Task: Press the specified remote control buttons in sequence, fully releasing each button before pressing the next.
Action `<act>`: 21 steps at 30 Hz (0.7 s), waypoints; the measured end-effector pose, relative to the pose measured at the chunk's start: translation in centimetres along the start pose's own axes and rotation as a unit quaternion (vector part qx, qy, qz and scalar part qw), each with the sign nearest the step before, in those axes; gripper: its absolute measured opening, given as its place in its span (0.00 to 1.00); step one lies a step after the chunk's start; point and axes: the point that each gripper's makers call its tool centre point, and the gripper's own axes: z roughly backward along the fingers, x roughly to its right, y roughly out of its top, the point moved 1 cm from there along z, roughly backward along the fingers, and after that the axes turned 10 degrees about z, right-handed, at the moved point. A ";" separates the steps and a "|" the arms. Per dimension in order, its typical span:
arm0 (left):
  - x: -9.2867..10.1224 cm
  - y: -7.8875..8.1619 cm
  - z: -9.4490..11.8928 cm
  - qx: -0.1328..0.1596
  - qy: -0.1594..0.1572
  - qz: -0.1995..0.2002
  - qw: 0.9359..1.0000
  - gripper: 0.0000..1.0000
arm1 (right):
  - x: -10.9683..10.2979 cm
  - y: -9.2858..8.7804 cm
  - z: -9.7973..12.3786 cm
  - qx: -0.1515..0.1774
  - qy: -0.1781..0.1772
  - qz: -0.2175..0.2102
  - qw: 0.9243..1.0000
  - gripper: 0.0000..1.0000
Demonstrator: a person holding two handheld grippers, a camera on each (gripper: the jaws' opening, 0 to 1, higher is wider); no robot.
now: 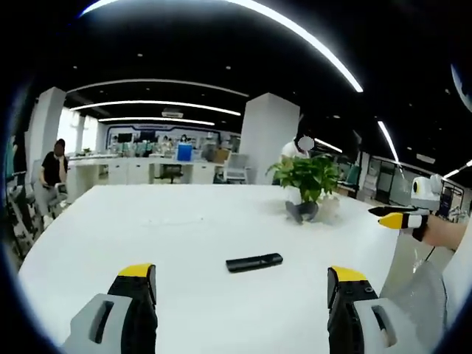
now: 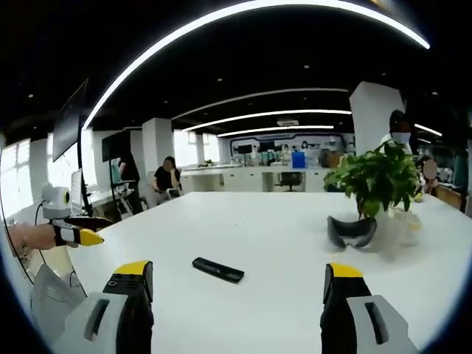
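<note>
While both my grippers hang wide open and empty, the remote [image 1: 254, 262] lies flat on the white table [image 1: 192, 221] at twelve o'clock of my left gripper [image 1: 242, 295], long axis crosswise, seemingly nearer it than my right gripper [image 2: 237, 295].

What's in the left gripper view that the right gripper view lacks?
Left gripper view: the right gripper, open, coming in at the right edge. Right gripper view: the left gripper, open, at the left edge, with a dark monitor behind it. Both: the black remote untouched on the white table, and the potted plant.
</note>
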 end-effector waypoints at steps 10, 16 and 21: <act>-1.2 -3.4 -4.6 -0.173 -0.060 -0.153 0.971 1.00 | -0.4 -2.0 -0.5 -0.050 0.019 0.017 0.998 0.91; -0.9 -2.7 -7.9 -0.202 -0.105 -0.174 0.958 1.00 | -1.2 -2.9 -0.4 -0.068 0.037 0.025 0.997 0.90; -1.1 -4.1 -10.7 -0.262 -0.134 -0.213 0.932 1.00 | -2.1 -4.0 -0.3 -0.089 0.056 0.036 0.994 0.87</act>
